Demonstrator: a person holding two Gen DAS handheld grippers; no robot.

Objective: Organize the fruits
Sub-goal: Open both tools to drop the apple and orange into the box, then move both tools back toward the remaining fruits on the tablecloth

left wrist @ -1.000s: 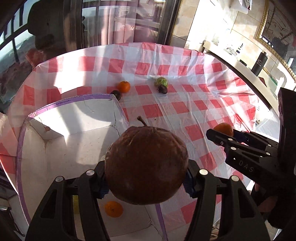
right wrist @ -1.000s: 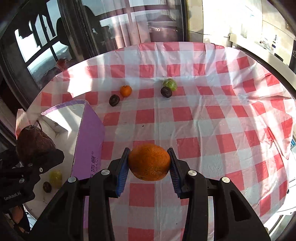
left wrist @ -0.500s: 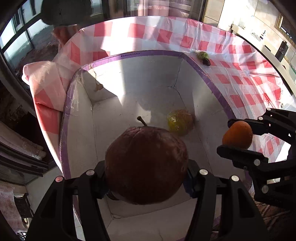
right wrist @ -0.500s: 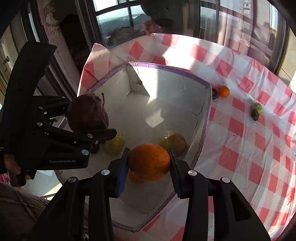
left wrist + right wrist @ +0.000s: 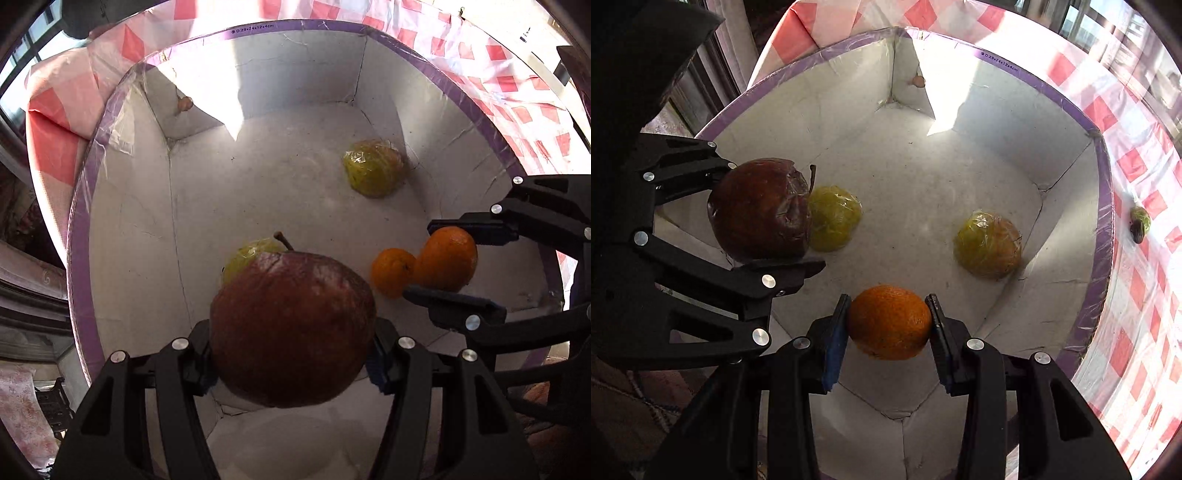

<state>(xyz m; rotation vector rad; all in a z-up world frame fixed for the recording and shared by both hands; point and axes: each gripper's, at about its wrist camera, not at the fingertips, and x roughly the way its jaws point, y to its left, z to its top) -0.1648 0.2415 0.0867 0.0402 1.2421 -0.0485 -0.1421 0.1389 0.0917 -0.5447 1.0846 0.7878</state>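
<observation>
A large dark red-brown fruit (image 5: 291, 325) with a stem, wrapped in film, is clamped in my left gripper (image 5: 291, 356), which points down into a white cardboard box (image 5: 122, 236) with a purple rim. My right gripper (image 5: 890, 319) is shut on an orange (image 5: 889, 322) and hangs low inside the same box. In the right wrist view the left gripper (image 5: 768, 216) and its brown fruit (image 5: 759, 210) hang at the left. The left wrist view has the right gripper (image 5: 421, 258) and its orange (image 5: 448, 258) at the right. Both fruits hang above the box floor.
On the box floor lie two yellow-green wrapped fruits (image 5: 373, 168) (image 5: 245, 254) and a small orange (image 5: 391, 271). The box stands on a red-and-white checked tablecloth (image 5: 1137, 325). A green fruit with a dark one (image 5: 1139, 221) lies on the cloth beyond the box wall.
Both grippers have swung from above the tablecloth to over the box and sunk into it, each still holding its fruit. The right gripper has also rolled.
</observation>
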